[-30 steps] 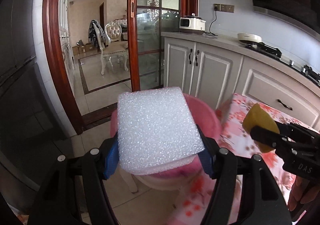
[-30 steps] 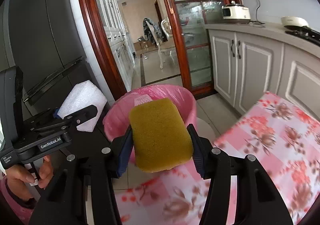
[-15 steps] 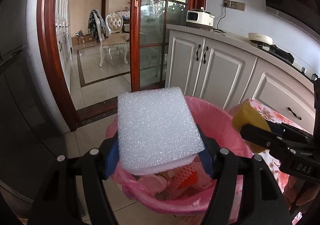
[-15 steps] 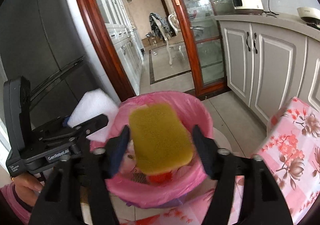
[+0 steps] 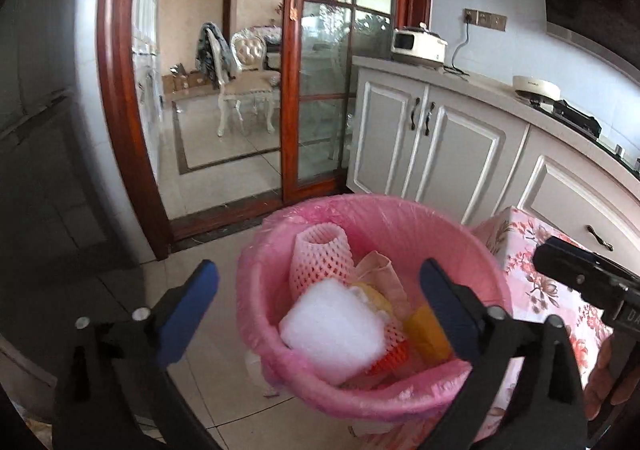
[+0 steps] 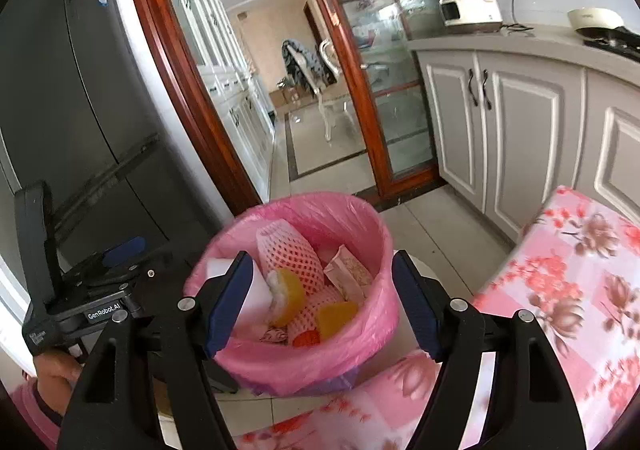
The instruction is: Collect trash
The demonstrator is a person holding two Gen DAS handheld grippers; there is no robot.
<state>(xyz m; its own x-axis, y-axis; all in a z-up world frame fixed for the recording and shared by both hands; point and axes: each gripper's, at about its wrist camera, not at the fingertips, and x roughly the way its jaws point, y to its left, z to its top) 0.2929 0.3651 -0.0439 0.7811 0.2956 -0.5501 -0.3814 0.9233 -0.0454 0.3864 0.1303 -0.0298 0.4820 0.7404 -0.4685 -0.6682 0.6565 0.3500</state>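
A pink-lined trash bin (image 5: 400,217) stands on the floor by the table; it also shows in the right wrist view (image 6: 352,217). Inside lie a white foam block (image 5: 334,334), a yellow sponge (image 5: 426,332), pink foam netting (image 5: 320,256) and wrappers. The sponge also shows in the right wrist view (image 6: 336,320). My left gripper (image 5: 316,290) is open and empty above the bin's near rim. My right gripper (image 6: 322,286) is open and empty over the bin. The right gripper's body shows at the right edge of the left wrist view (image 5: 580,278).
A table with a pink floral cloth (image 6: 568,290) stands right of the bin. Grey kitchen cabinets (image 5: 432,145) run along the right. A dark fridge (image 6: 80,129) stands on the left. A wood-framed glass door (image 5: 296,89) opens to another room.
Both grippers moved over the bin and opened. The white foam block and the yellow sponge dropped from them into the bin.
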